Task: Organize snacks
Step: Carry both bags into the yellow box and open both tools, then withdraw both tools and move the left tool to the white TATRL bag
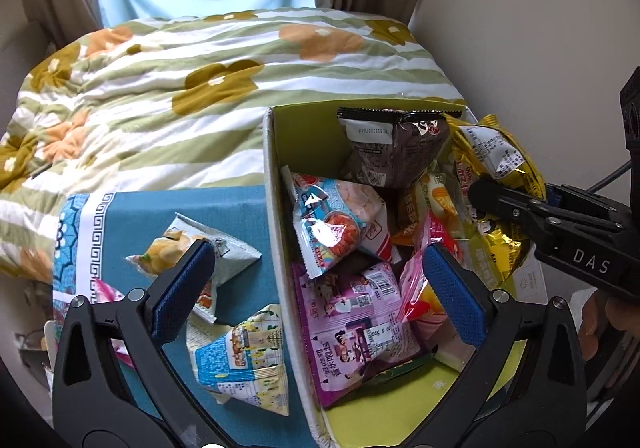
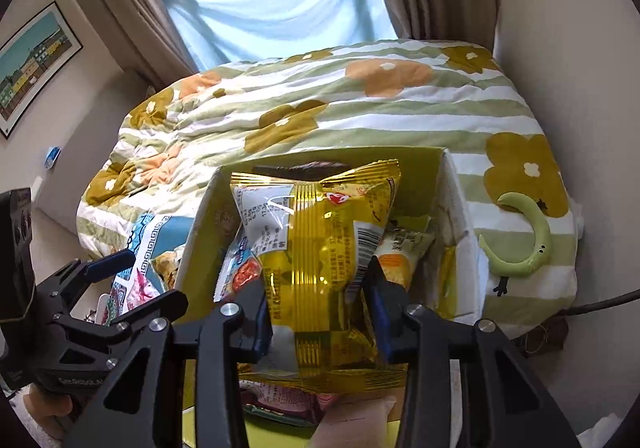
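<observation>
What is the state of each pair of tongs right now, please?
Left tongs: open, holding nothing, above the box.
Right tongs: shut on the gold snack bag.

A glossy gold foil snack bag [image 2: 320, 248] is gleaming; the bed's quilt [image 1: 200, 88] is looking soft, matt cloth.

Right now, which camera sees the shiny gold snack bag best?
The right wrist view: the gold bag fills the middle, pinched by the right gripper. The left wrist view catches it only at the right edge, partly hidden behind that gripper, over the box.

gold packet [image 2: 320, 248], green-striped floral quilt [image 1: 200, 80]
</observation>
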`<act>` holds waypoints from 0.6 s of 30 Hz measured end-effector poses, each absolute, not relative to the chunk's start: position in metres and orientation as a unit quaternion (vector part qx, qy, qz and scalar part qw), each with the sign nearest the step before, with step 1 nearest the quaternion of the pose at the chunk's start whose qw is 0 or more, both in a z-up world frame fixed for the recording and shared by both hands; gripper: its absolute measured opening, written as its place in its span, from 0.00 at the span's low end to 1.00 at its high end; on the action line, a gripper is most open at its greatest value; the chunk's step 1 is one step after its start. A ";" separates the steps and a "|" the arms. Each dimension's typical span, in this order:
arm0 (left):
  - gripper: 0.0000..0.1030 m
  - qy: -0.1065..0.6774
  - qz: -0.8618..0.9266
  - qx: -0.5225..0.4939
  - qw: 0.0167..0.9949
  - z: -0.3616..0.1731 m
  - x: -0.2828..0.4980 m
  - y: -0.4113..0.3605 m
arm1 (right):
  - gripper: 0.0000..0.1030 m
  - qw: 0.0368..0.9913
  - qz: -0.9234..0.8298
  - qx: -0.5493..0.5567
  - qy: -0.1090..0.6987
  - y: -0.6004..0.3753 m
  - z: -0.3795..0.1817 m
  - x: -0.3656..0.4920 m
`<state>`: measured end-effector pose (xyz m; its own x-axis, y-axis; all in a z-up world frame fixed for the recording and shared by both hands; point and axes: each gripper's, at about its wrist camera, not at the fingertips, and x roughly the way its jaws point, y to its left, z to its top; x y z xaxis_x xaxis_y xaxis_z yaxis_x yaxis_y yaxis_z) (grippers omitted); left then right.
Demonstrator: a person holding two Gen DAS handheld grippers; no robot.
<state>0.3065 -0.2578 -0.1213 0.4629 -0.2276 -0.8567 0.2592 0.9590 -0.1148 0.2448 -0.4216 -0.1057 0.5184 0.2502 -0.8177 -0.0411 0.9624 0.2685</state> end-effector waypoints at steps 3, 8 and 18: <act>1.00 0.500 -0.133 0.027 0.856 -0.123 0.304 -0.253 | 0.38 0.855 0.105 0.109 0.497 -0.404 -0.115 0.251; 1.00 0.507 -0.127 0.031 0.852 -0.131 0.297 -0.247 | 0.94 0.859 0.104 0.124 0.485 -0.398 -0.120 0.249; 1.00 0.505 -0.126 0.031 0.854 -0.130 0.282 -0.247 | 1.00 0.868 0.084 0.129 0.472 -0.415 -0.120 0.227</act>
<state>0.2816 -0.2469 -0.1303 0.4589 -0.1843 -0.8692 0.2475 0.9660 -0.0741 0.2275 -0.4153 -0.1197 0.5397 0.2672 -0.7983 -0.0233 0.9527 0.3031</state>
